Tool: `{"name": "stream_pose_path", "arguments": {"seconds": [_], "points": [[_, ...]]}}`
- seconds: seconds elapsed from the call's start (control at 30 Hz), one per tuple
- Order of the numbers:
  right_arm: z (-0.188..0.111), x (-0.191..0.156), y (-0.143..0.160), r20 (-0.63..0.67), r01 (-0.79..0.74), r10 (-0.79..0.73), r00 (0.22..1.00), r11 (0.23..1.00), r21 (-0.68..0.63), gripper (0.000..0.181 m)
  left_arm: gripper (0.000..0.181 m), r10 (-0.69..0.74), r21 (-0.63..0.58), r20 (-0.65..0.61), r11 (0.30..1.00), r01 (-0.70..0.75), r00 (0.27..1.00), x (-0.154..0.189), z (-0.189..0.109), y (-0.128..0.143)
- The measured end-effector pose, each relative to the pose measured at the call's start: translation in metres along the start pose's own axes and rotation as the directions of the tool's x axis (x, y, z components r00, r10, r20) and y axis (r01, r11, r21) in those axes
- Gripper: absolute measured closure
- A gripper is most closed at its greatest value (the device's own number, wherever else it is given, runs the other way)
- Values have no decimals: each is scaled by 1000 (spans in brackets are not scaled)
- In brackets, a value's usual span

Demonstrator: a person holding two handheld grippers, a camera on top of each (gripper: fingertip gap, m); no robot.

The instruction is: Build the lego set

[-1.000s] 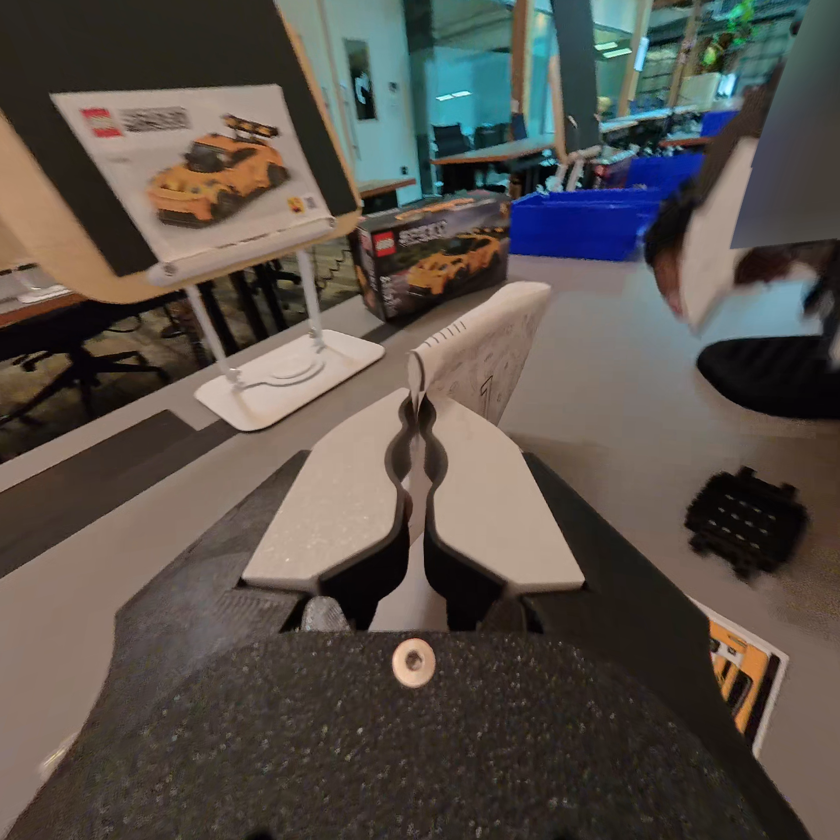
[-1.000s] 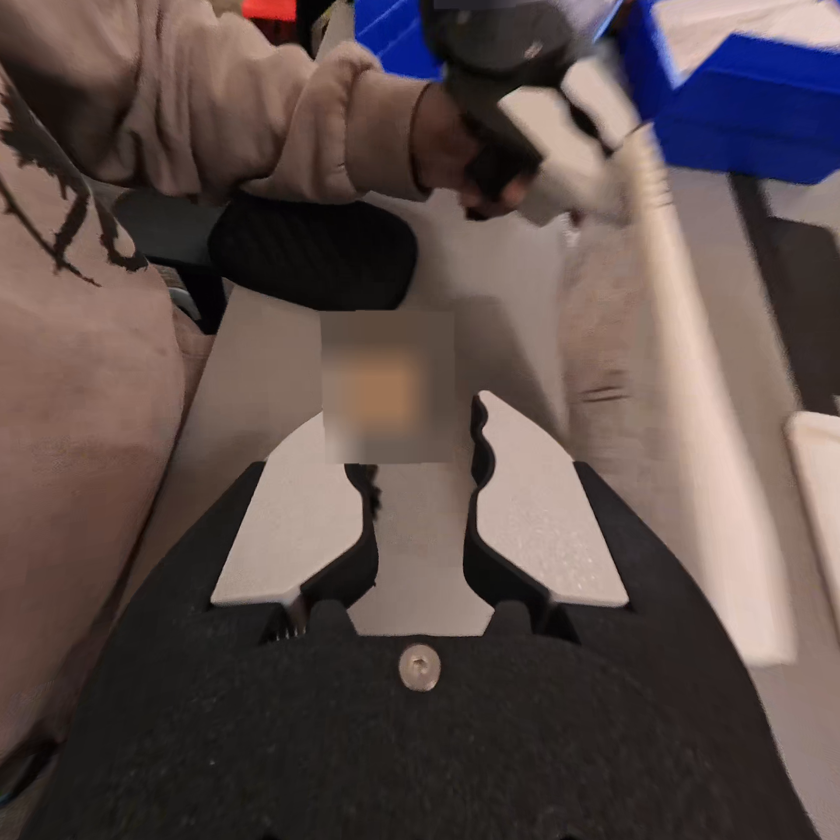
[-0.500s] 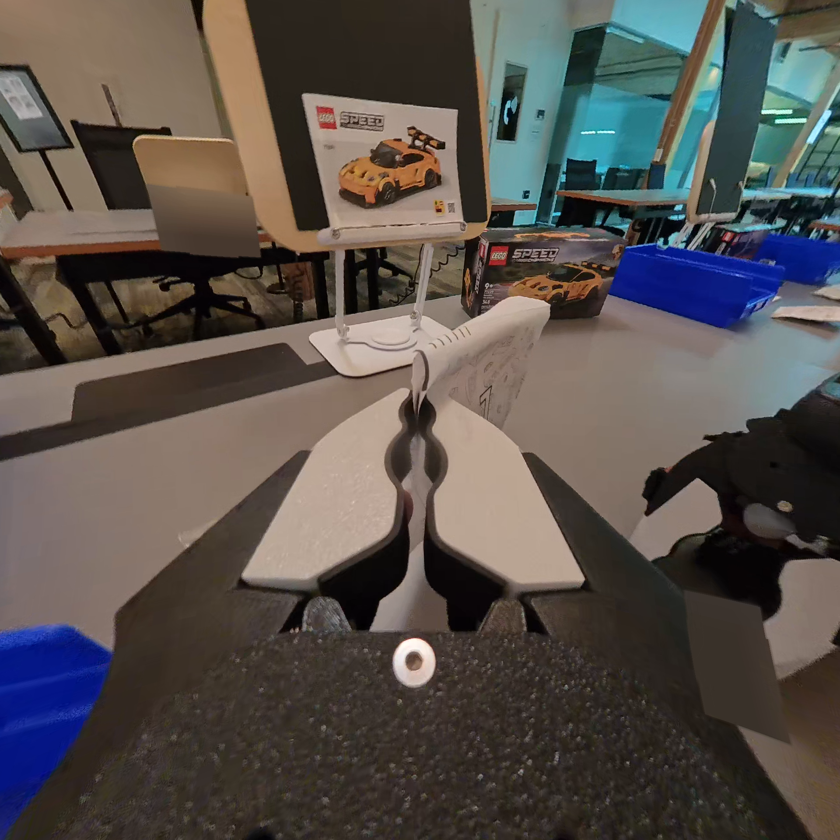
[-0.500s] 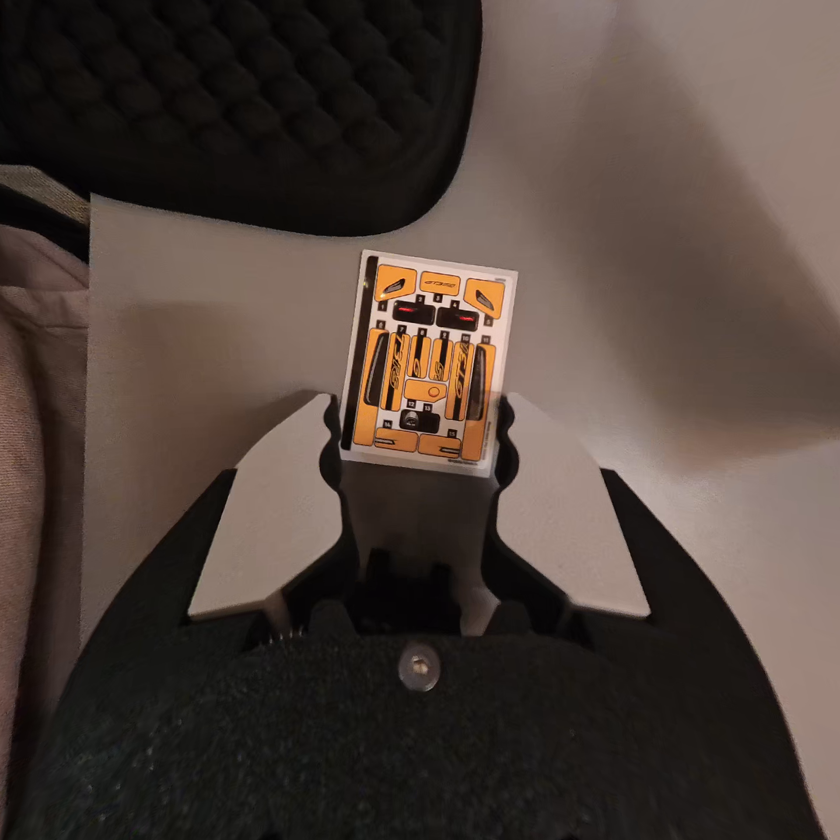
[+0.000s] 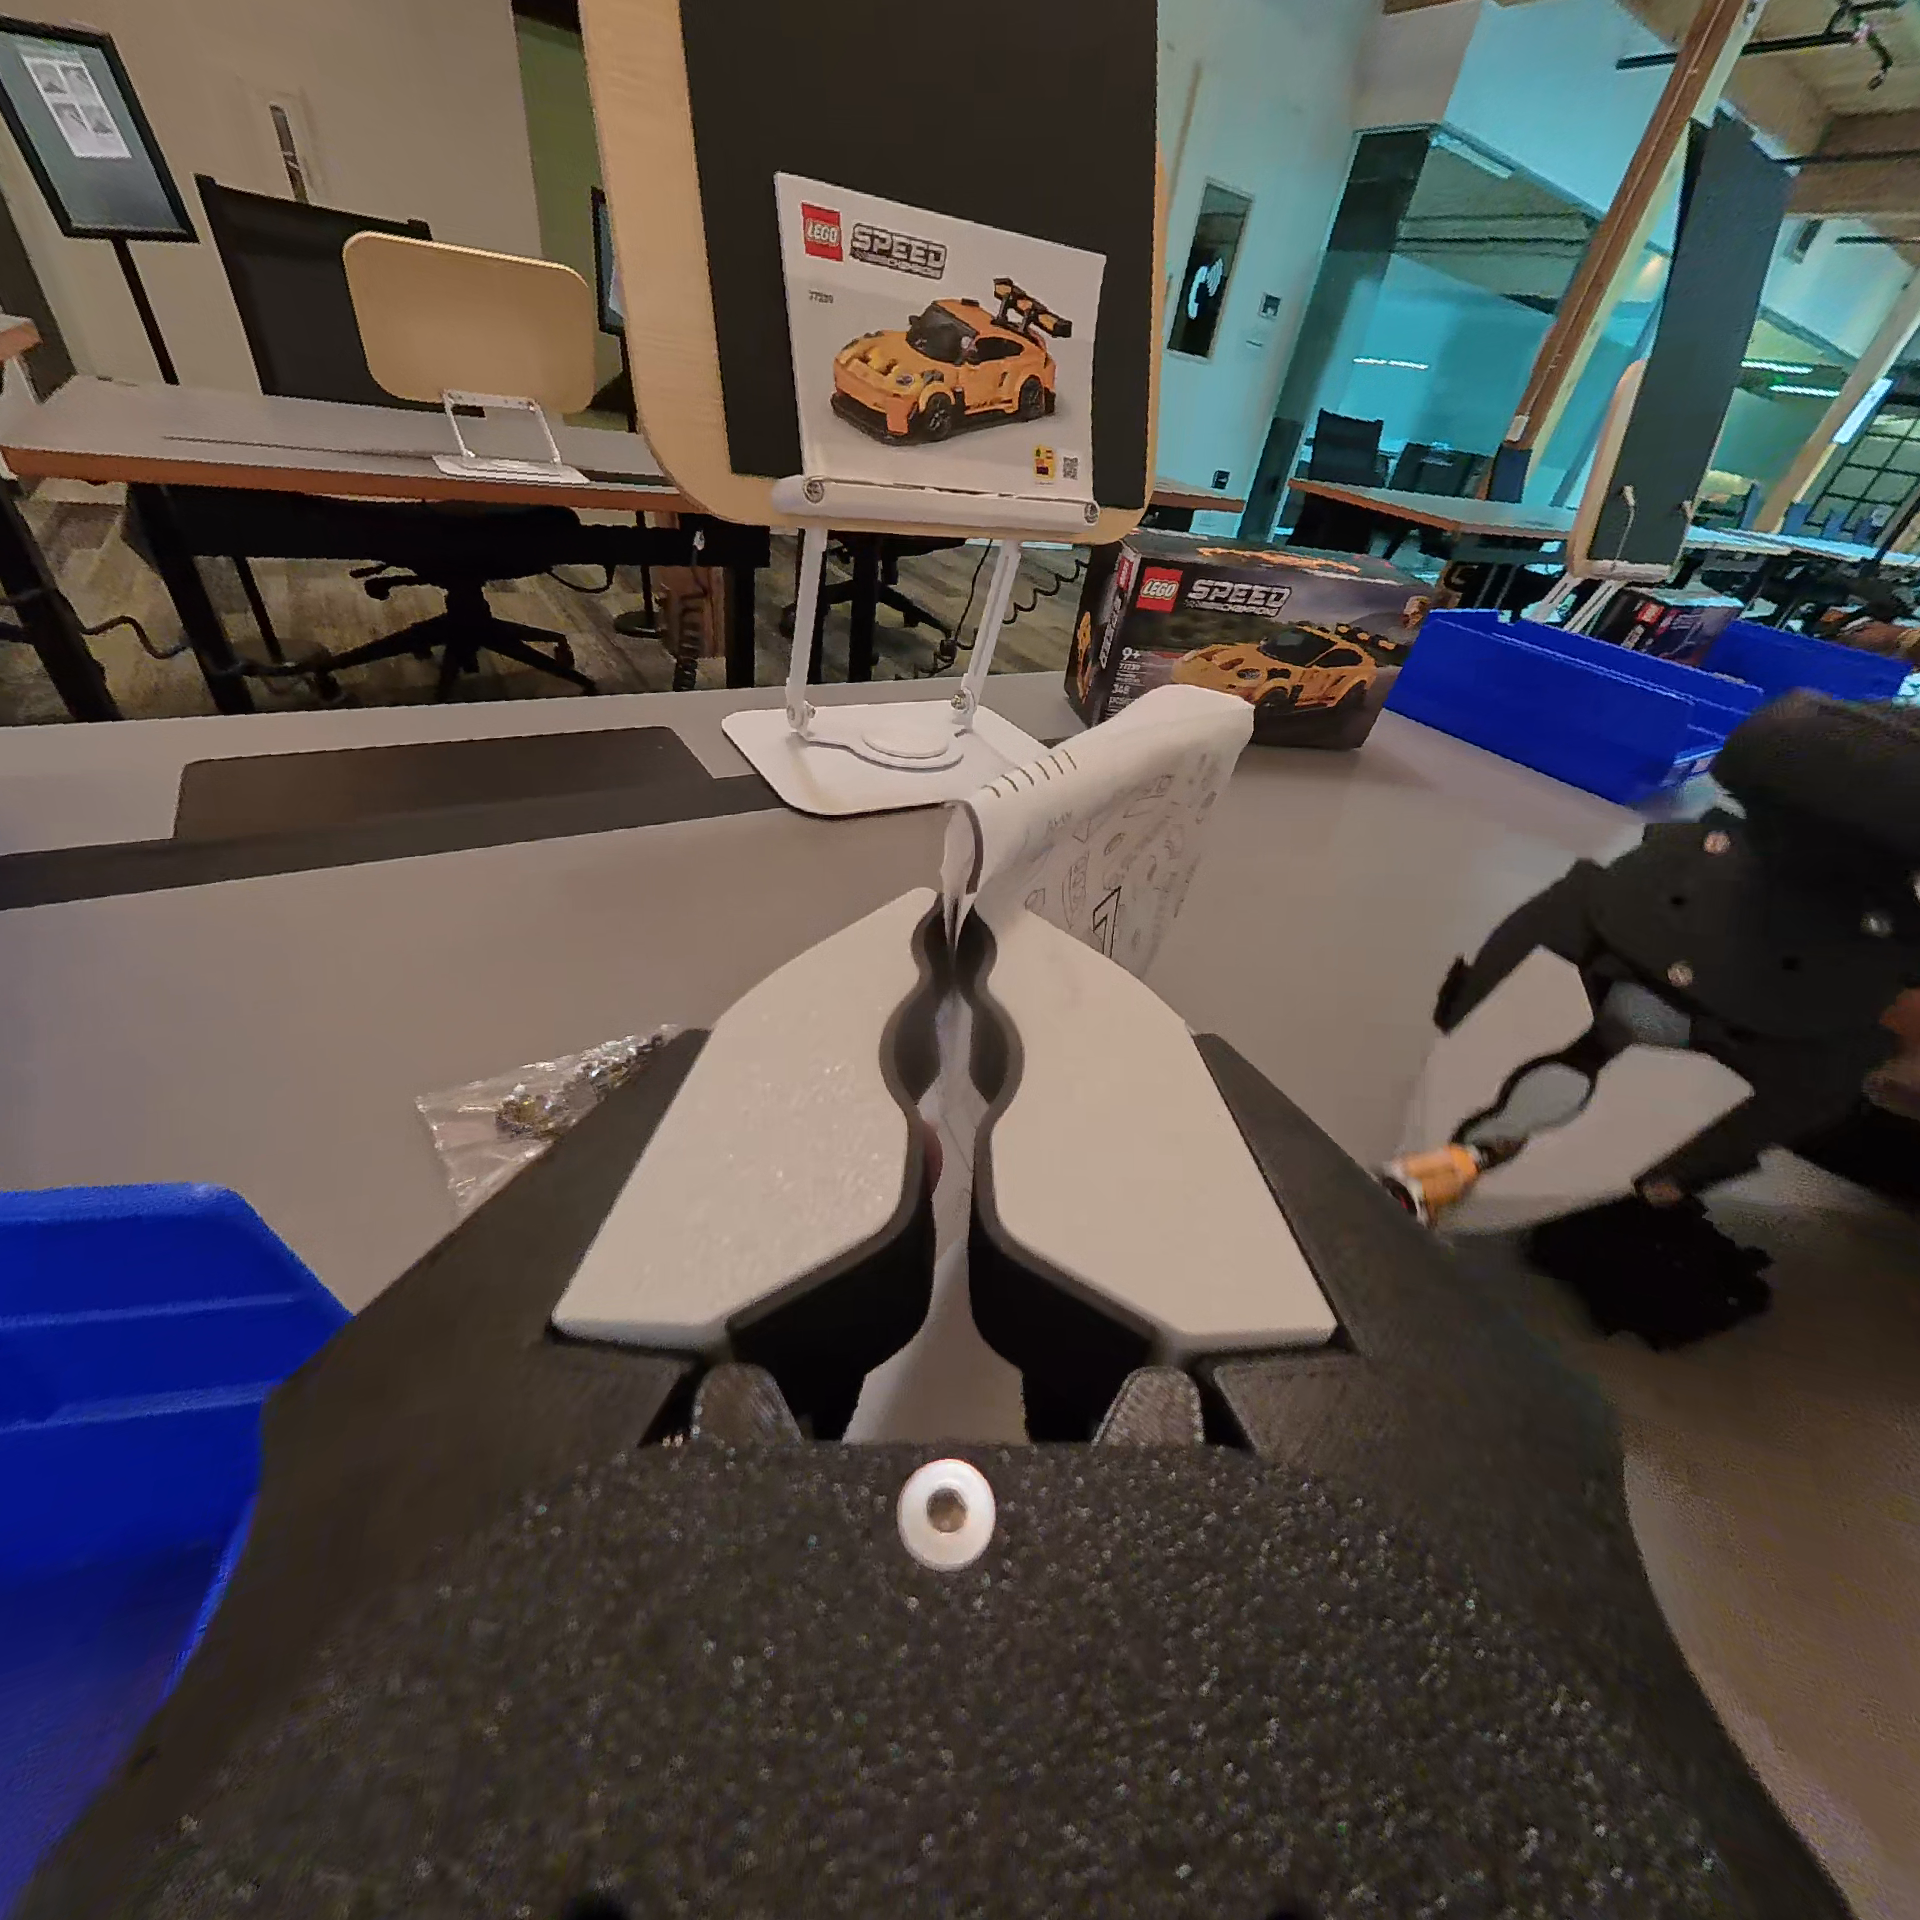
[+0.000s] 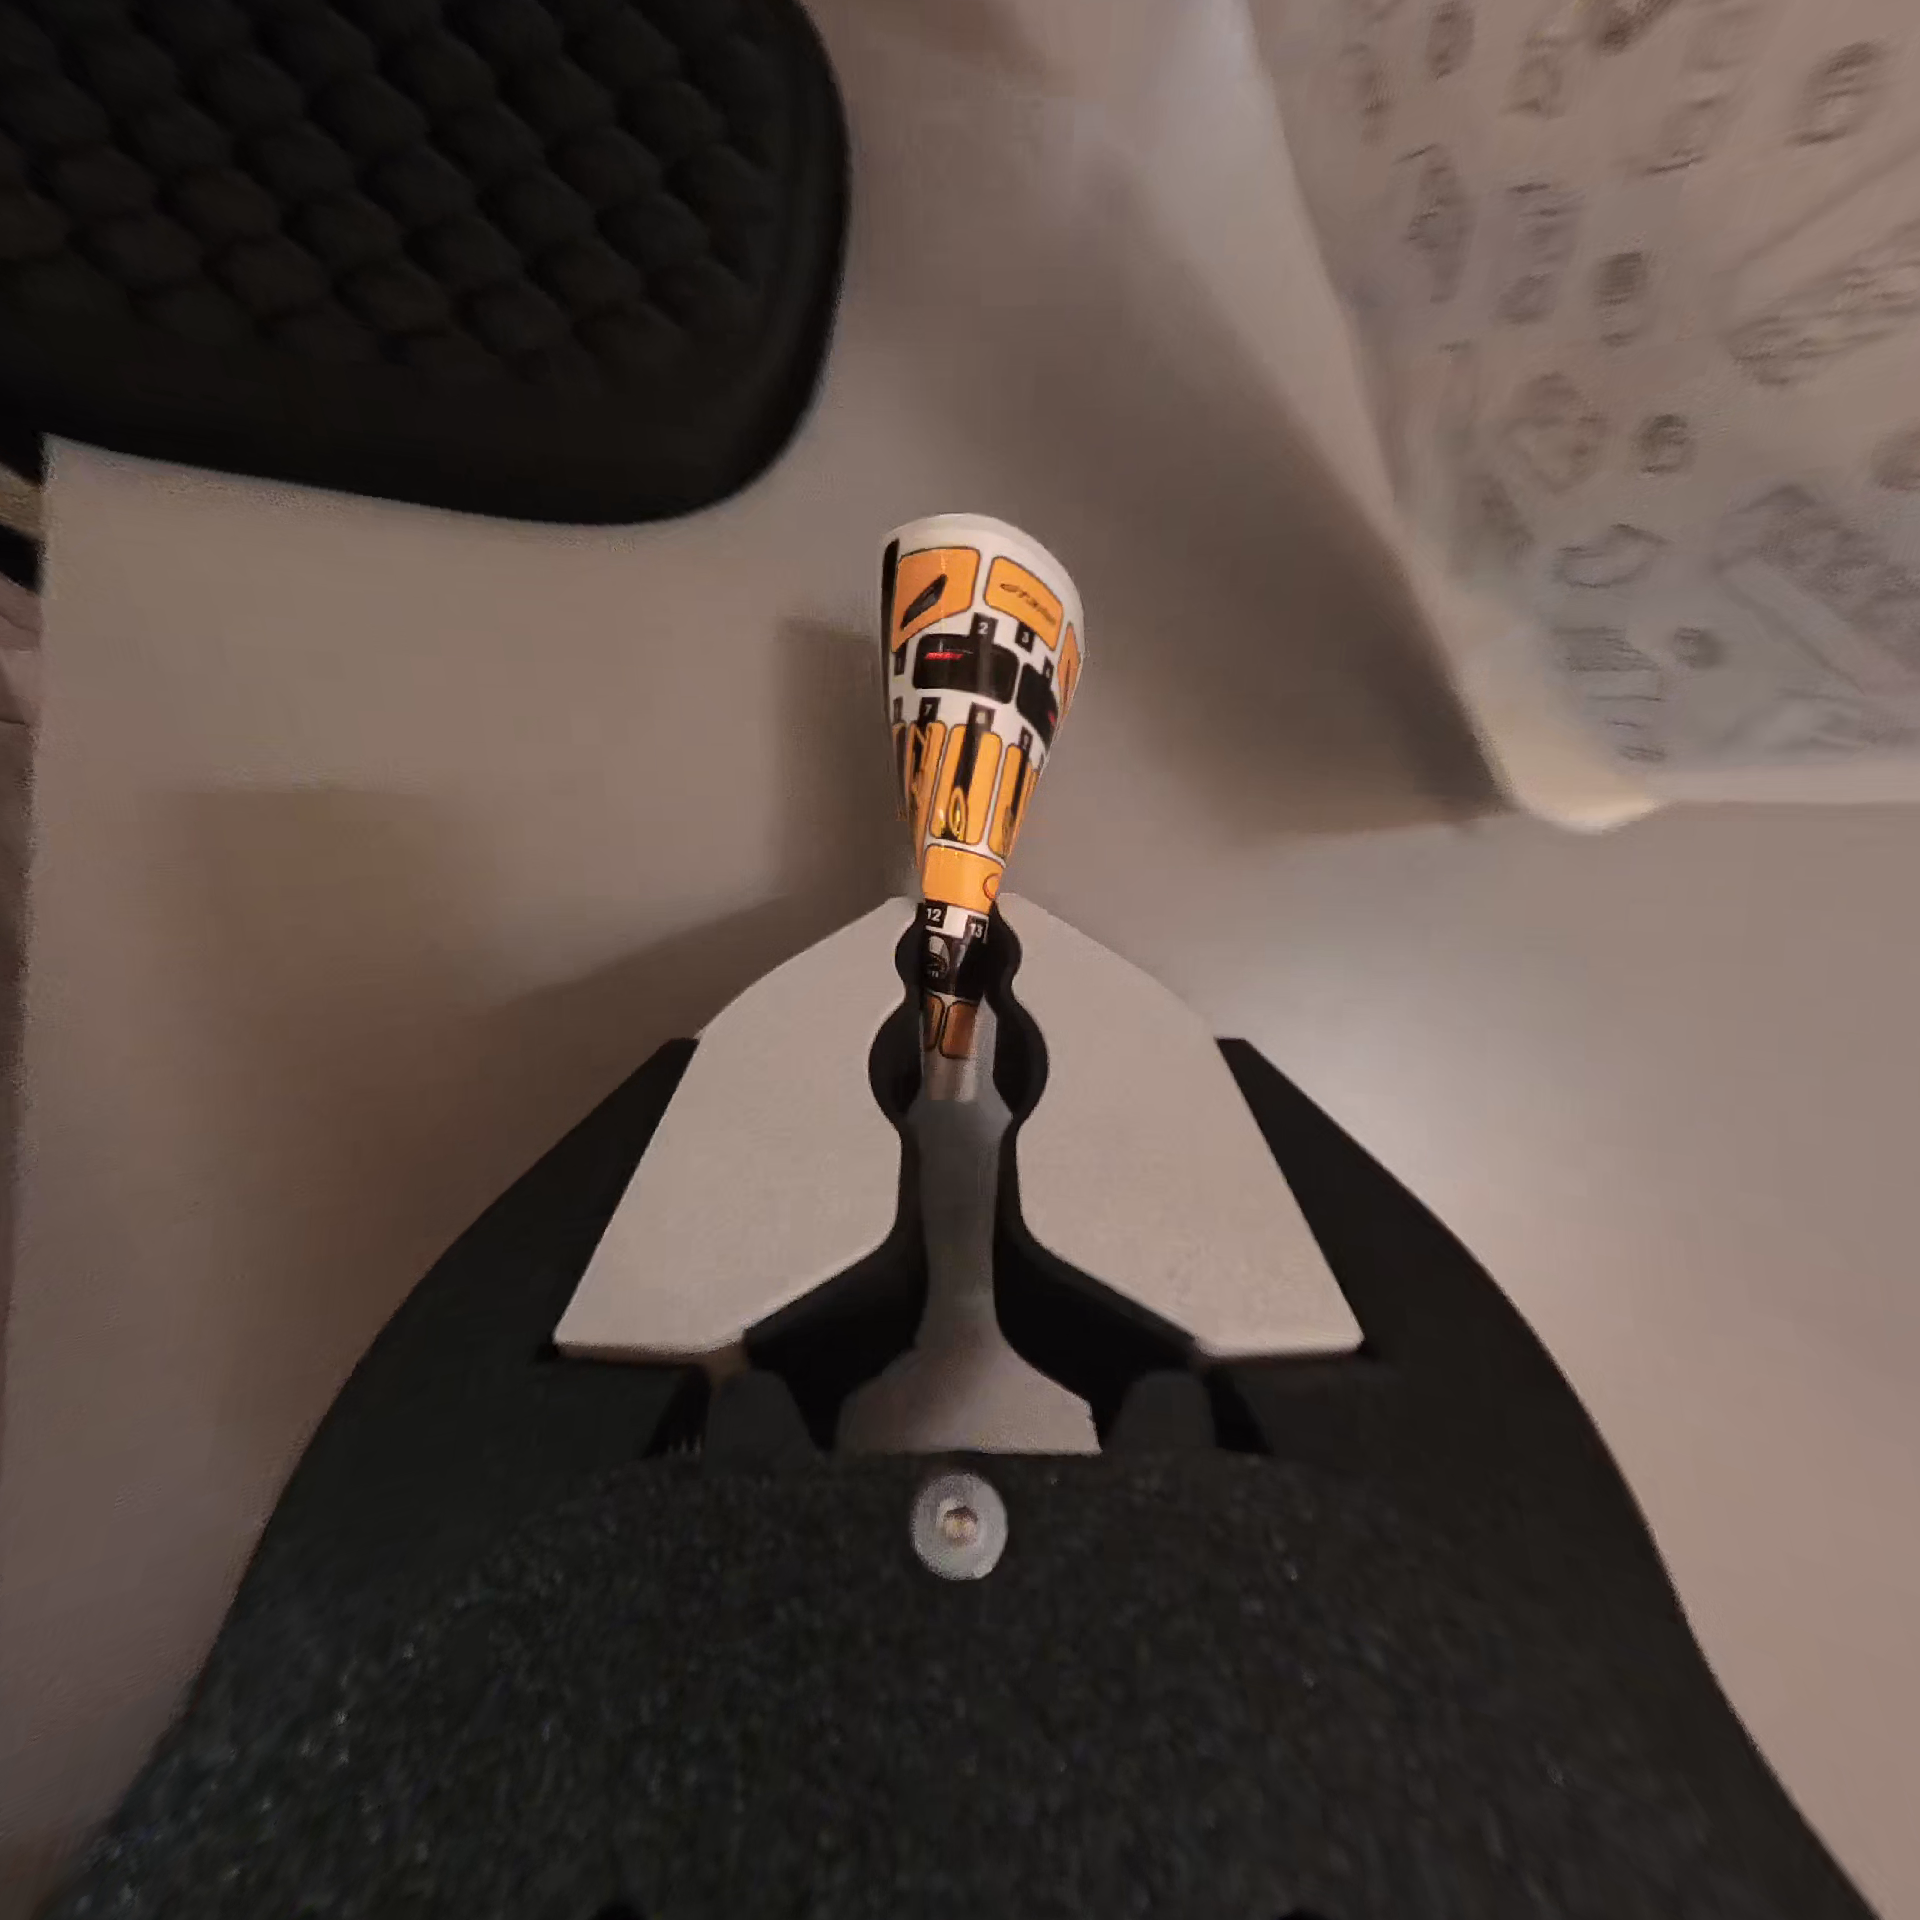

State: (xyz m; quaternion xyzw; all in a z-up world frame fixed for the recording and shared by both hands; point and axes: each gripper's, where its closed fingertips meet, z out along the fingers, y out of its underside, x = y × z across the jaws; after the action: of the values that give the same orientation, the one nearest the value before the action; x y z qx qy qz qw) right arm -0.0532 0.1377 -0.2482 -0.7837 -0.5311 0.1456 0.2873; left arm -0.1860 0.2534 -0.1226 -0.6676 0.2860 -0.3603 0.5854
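Sticker sheet (image 6: 982,717) sat pinched in the right gripper (image 6: 961,920), jaws pressed together on its lower edge; sheet curled into a cone and stuck out forward past the tips, long axis in line with the fingers, lifted off the desk (image 6: 416,883). Left gripper (image 5: 954,914) had its jaws pressed together on a white paper parts bag (image 5: 1122,842), bag standing up and flopping to the right of the tips. In the left wrist view the right gripper (image 5: 1455,1164) showed low at the right, near the desk (image 5: 416,935), just beside a black lego piece (image 5: 1652,1278). Clear bag of small parts (image 5: 530,1101) lay left of the left jaws, blue bin (image 5: 125,1340) at the near left. Instruction booklet (image 5: 940,332) sat on a stand (image 5: 883,748) ahead, set box (image 5: 1247,644) behind it on the right. Both held items were well apart from each other; judged early stage, sorting out contents, with the black piece nearer the right gripper.
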Motion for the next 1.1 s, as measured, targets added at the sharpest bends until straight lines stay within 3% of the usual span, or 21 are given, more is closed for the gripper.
{"name": "stream_pose_path", "arguments": {"seconds": [0.23,0.4,0.53,0.77,0.93,1.1], "points": [[-75,106,58,-215,-96,80,973,993,-62,171,181,-7,-8,-14,1000,6,1000,5,-2,1],[-108,203,93,-351,-53,7,937,991,-124,167,181,-31,-5,-64,1000,31,997,19,0,1],[-95,266,94,-355,-8,-47,934,988,-154,165,181,-38,-23,-87,999,36,995,29,5,5],[-38,347,90,-278,41,-102,955,975,-217,163,181,-50,-45,-116,998,45,992,43,12,8],[-19,373,93,-202,55,-108,973,966,-252,158,181,-53,-40,-123,998,49,991,45,14,5],[-19,381,105,-146,36,-83,986,953,-301,135,181,-60,-40,-131,998,55,990,42,18,5]]}}
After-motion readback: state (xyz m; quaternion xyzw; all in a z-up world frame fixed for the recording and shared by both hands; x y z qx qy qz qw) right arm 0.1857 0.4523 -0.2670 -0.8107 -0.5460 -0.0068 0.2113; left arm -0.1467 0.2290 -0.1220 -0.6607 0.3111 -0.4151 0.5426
